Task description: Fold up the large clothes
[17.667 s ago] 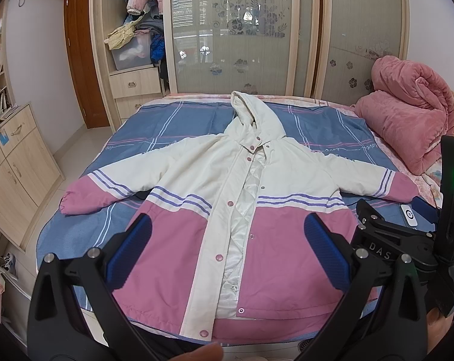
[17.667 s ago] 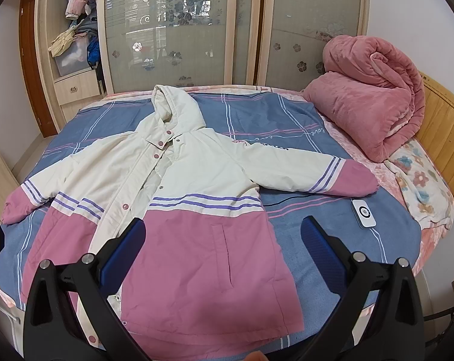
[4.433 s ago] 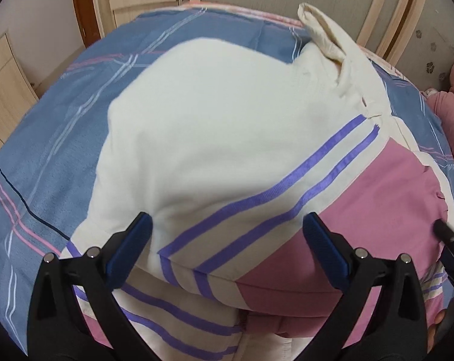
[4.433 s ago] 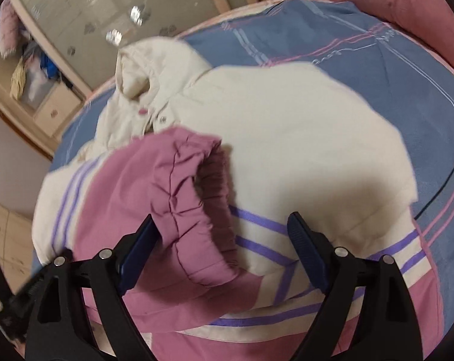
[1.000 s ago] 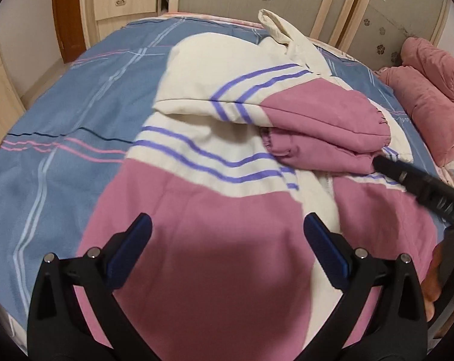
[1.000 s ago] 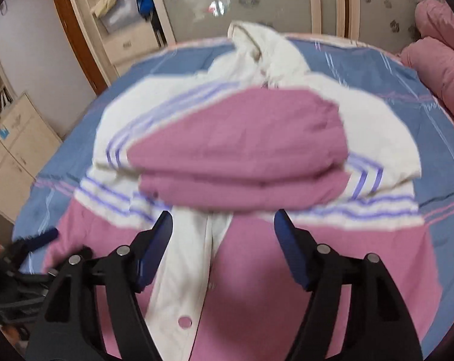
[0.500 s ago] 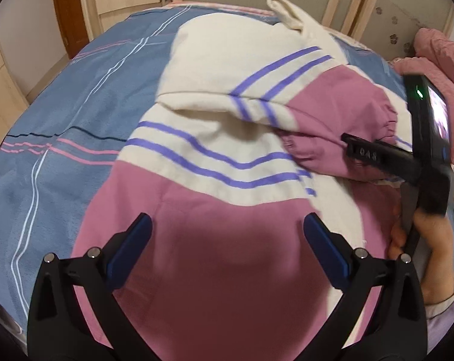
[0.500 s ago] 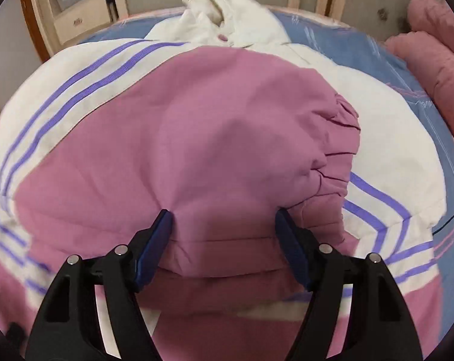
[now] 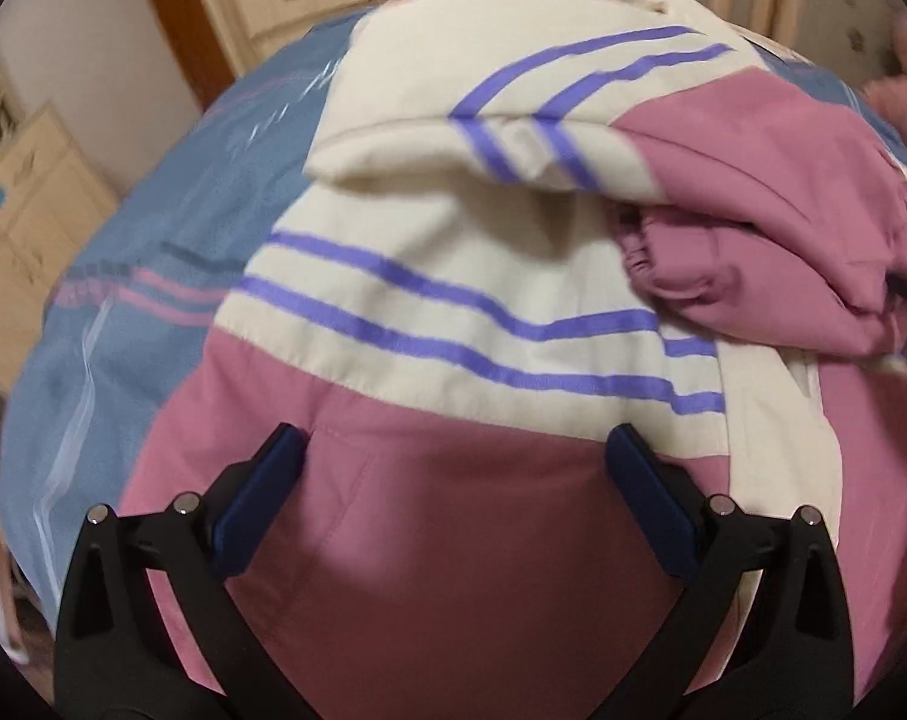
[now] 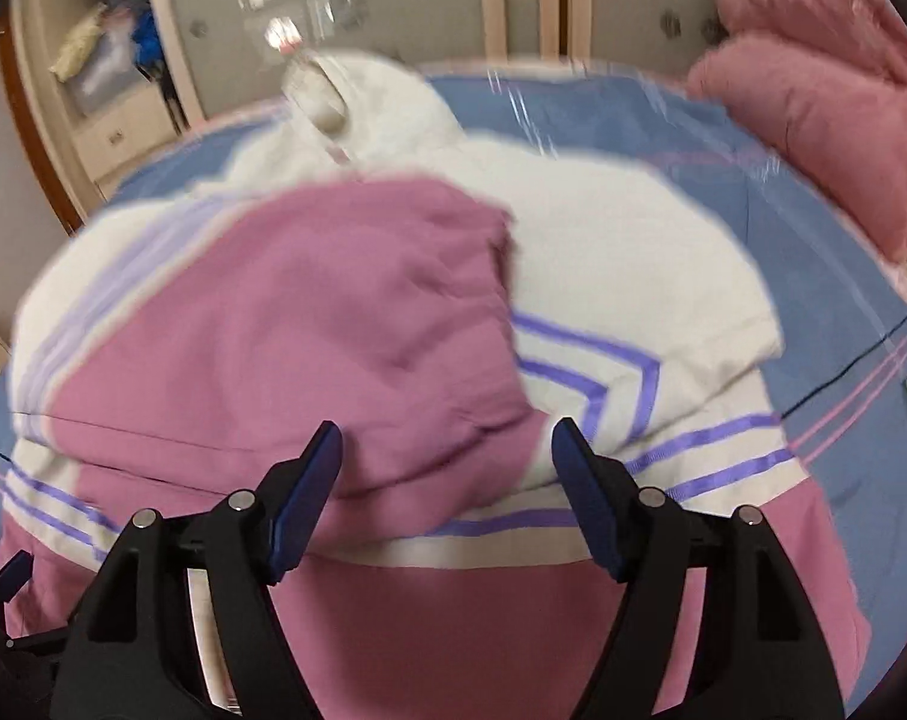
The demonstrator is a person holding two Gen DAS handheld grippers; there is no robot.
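Sleeves folded in; both the left hand-held gripper (image 9: 453, 468) and the opening right hand-held gripper (image 10: 447, 456) gape empty above the padded pink-and-cream hooded jacket (image 9: 453, 360). Next, I judge: grasp the hem nearest them.

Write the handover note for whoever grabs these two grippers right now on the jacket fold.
Left gripper: open, empty, over the jacket's pink lower front.
Right gripper: jaws opening, nothing pinched, just in front of the folded sleeves.
Jacket lies on the blue bed, hood toward the wardrobe.
Done: both sleeves folded across the chest, pink cuffs stacked.
Left: the lower half is still flat; likely fold the hem up over the sleeves, then deal with the hood.
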